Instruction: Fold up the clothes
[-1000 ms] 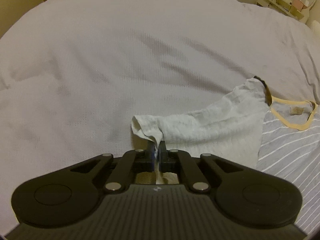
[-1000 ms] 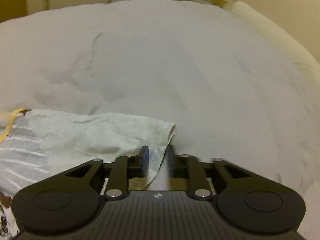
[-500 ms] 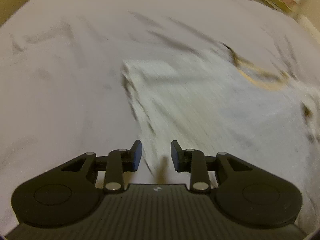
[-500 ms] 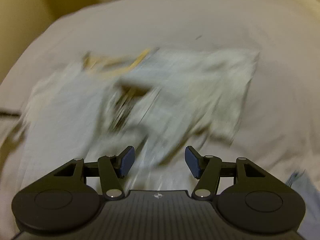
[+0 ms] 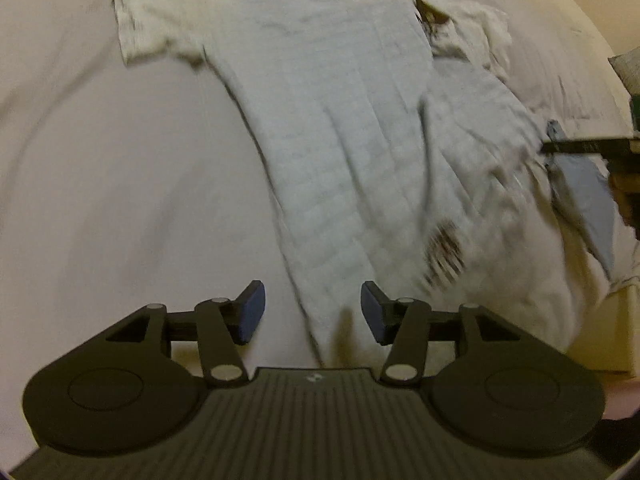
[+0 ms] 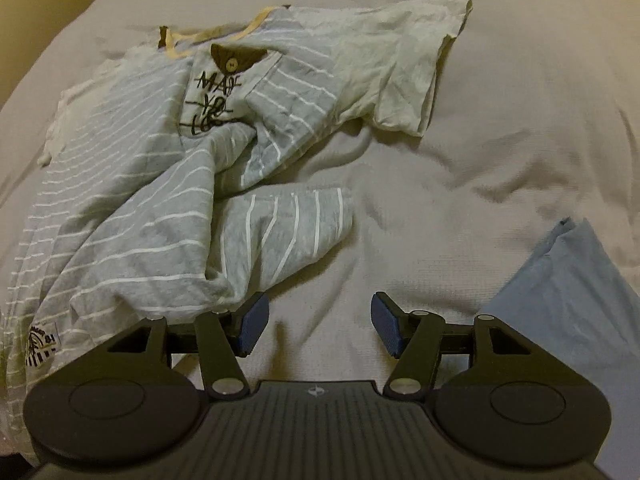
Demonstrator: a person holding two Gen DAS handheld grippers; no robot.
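Grey striped cotton with a yellow-trimmed neckline makes up the short-sleeved T-shirt [image 5: 340, 128] that we log first in the left wrist view. It lies spread on the pale quilted bedspread [image 5: 120, 184], its neckline at the far end and its hem running toward the camera. One short pale sleeve [image 5: 152, 28] lies flat at the upper left. The right half is bunched into folds, and a dark printed patch shows there, too blurred for us to read. We note the left gripper [image 5: 312, 310] with its jaws wide apart and nothing between them; the hem's edge lies just below and ahead of the blue pads [image 5: 252, 312]. A light blue folded cloth [image 5: 588, 196] lies at the right edge, just beside the shirt.

In the right wrist view we record the same T-shirt [image 6: 132, 208] crumpled on the left half of the bedspread [image 6: 500, 128]. Its brown chest pocket flap with one button [image 6: 236, 58] sits above dark lettering. A pale sleeve [image 6: 416, 68] reaches out to the upper right. A small printed label [image 6: 40, 344] shows near the hem at lower left. The right gripper [image 6: 318, 328] stands wide open and empty over bare bedspread, just right of the shirt's nearest fold. The light blue cloth [image 6: 568, 304] lies at the lower right, apart from the shirt.
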